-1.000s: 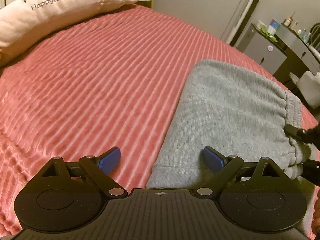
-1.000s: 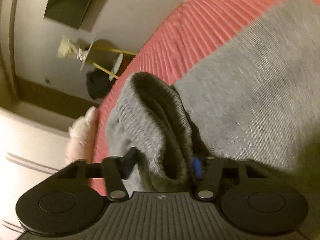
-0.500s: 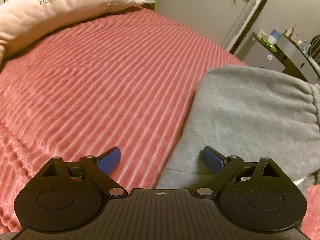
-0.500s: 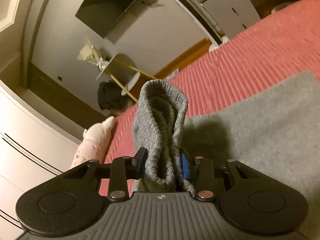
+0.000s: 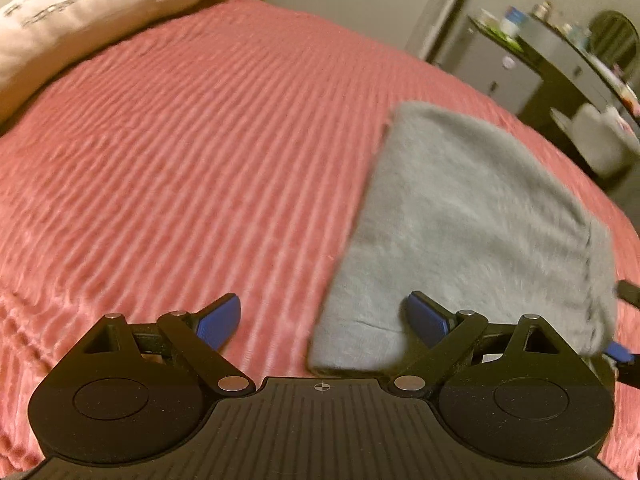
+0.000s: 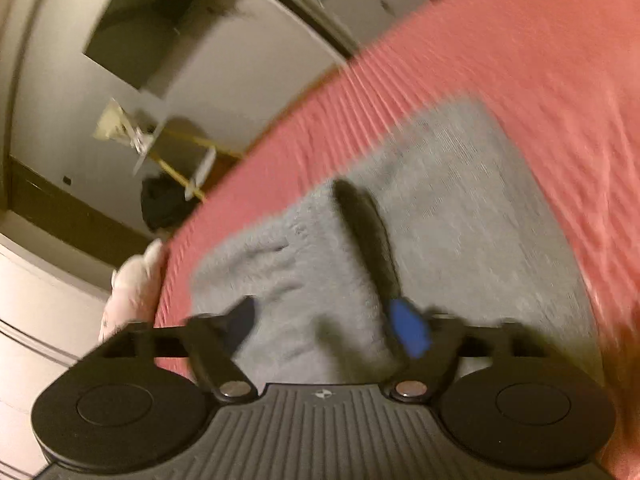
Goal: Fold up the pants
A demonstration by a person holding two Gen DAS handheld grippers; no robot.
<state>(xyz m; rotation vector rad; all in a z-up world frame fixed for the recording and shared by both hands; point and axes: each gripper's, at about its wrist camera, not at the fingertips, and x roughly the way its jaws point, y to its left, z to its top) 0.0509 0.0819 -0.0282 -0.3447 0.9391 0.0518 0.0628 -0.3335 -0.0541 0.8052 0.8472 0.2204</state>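
The grey knit pants [image 5: 460, 216] lie folded into a flat rectangle on the pink ribbed bedspread [image 5: 180, 140], apparently just laid down. My right gripper [image 6: 324, 324] is opening over the cloth, pads clear; my left gripper [image 5: 324, 316] stands spread and empty at the near corner. Blur hides the folded edges.

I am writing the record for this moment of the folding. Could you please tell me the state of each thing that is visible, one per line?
grey pants: folded, lying flat on the bed, held by no gripper.
left gripper: open, nothing between the pads.
right gripper: jaws opening, above the pants, gripping nothing.
pink bedspread: spread over the bed, ribbed.
white pillow: lying at the far edge of the bed.
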